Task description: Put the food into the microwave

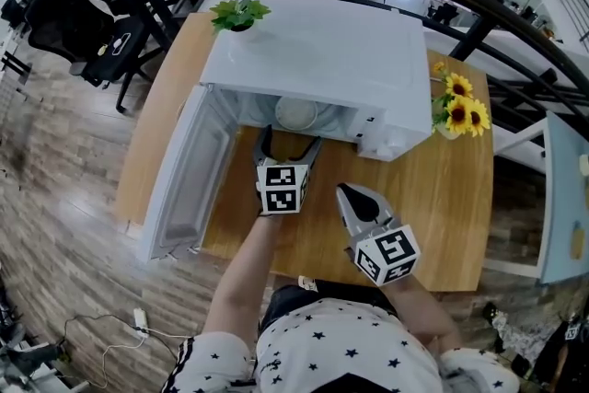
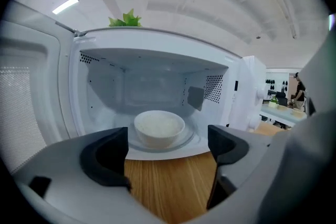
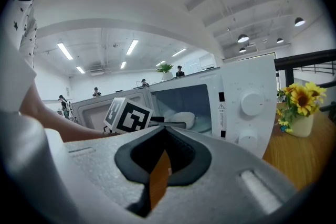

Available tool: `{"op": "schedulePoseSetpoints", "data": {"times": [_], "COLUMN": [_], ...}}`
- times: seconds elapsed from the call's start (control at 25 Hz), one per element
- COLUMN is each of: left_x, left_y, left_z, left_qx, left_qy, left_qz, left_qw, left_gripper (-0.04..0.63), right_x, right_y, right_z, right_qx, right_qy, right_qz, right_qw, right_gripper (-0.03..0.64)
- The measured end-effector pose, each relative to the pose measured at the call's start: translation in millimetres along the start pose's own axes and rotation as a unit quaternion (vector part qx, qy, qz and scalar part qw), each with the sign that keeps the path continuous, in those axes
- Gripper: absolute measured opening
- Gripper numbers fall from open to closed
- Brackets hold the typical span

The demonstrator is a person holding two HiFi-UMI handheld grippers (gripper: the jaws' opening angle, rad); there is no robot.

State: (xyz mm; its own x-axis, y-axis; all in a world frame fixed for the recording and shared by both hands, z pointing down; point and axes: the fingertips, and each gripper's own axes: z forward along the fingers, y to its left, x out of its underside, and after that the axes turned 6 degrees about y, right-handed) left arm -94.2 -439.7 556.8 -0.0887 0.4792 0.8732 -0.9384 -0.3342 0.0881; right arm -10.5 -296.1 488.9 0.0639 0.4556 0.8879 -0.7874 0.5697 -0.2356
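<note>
Wooden counter (image 1: 442, 198) carries a white microwave (image 1: 322, 60) with its door (image 1: 189, 170) swung open to the left. A bowl of rice (image 2: 159, 128) already sits on the turntable inside, straight beyond the left tool (image 2: 168, 149), whose 2 jaws stand wide apart with only bare counter between them. The right tool (image 3: 157, 165) hangs nearer the person, jaws pressed together on nothing. Shutting the door looks like what remains, and the left tool is the closer one to it.

Glossy white plastic microwave (image 1: 322, 60), smooth ceramic-looking bowl (image 2: 159, 128), matt wood-grain table (image 1: 442, 216).
</note>
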Motion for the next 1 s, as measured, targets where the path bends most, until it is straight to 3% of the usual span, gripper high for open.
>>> {"op": "schedulePoseSetpoints", "data": {"times": [0.32, 0.56, 1.0], "left_x": [4.3, 4.9, 14.4], "left_y": [-12.3, -22.0, -33.3], "left_z": [-45.6, -85.4, -168.8], "left_qx": [-0.005, -0.01, -0.034], "left_qy": [-0.02, -0.044, -0.076], "left_qz": [-0.006, -0.003, -0.012], "left_qw": [0.9998, 0.999, 0.9964], "left_gripper": [0.428, 0.215, 0.062], "right_x": [-1.0, 1.1, 8.9], "right_y": [25.0, 41.0, 72.5], "right_z": [-20.6, -37.7, -75.9], "right_qx": [-0.002, -0.004, -0.003], "right_qy": [-0.015, -0.023, -0.037], "right_qz": [-0.012, -0.02, -0.037], "right_qw": [1.0, 1.0, 0.999], "right_gripper": [0.005, 0.005, 0.005]}}
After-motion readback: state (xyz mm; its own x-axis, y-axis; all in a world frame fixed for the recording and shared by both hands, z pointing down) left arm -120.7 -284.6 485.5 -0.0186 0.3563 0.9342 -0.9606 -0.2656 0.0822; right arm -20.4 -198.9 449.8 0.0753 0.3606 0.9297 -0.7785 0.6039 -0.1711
